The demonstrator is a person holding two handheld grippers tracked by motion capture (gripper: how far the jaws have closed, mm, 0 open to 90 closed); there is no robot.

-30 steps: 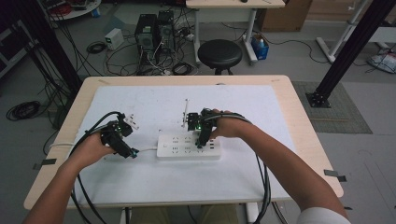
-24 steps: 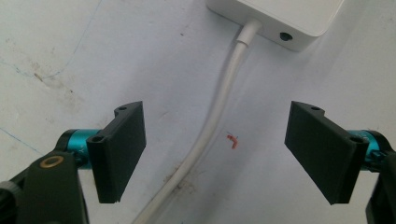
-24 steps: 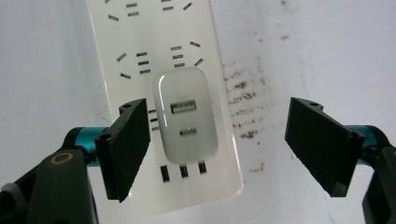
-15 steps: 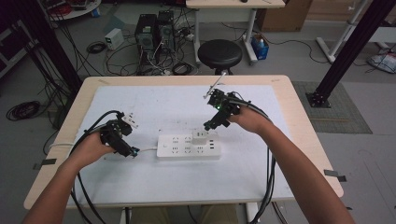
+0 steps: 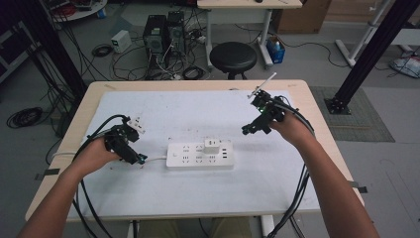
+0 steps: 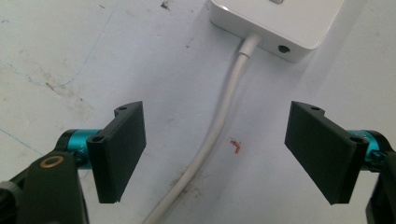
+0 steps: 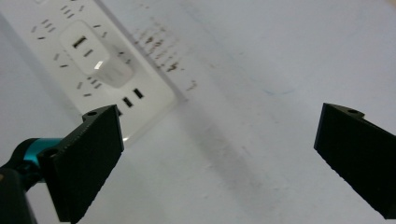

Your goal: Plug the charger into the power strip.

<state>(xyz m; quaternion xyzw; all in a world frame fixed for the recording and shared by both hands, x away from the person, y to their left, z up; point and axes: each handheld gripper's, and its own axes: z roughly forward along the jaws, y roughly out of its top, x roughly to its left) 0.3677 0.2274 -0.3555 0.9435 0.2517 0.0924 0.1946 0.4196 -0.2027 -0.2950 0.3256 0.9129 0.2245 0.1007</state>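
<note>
From the high view we see a white power strip (image 5: 199, 154) lying flat near the middle of the white table (image 5: 198, 106), its long axis running left to right, with a small white plug adapter (image 5: 212, 147) seated in it toward the right end. Our left gripper (image 5: 134, 159) rests low on the table just beside the strip's left end, where the white cord (image 5: 154, 159) leaves it; our right gripper (image 5: 250, 130) is held above the table, up and to the right of the strip and well apart from it. We judge the left hand to be much the nearer to the strip, the right nearer to the adapter. The table lies bare in front of and behind the strip, and its edges are far from both hands, so there is open room on every side. In the left gripper view the jaws stand wide apart and hold nothing; the cord (image 6: 219, 126) runs up between them to the strip's end (image 6: 275, 23), straight ahead and slightly right. In the right gripper view the jaws are likewise spread wide and empty; the strip (image 7: 88, 70) lies ahead to the left, slanting across the frame, with the adapter (image 7: 95, 58) on it and bare table to the right.
</note>
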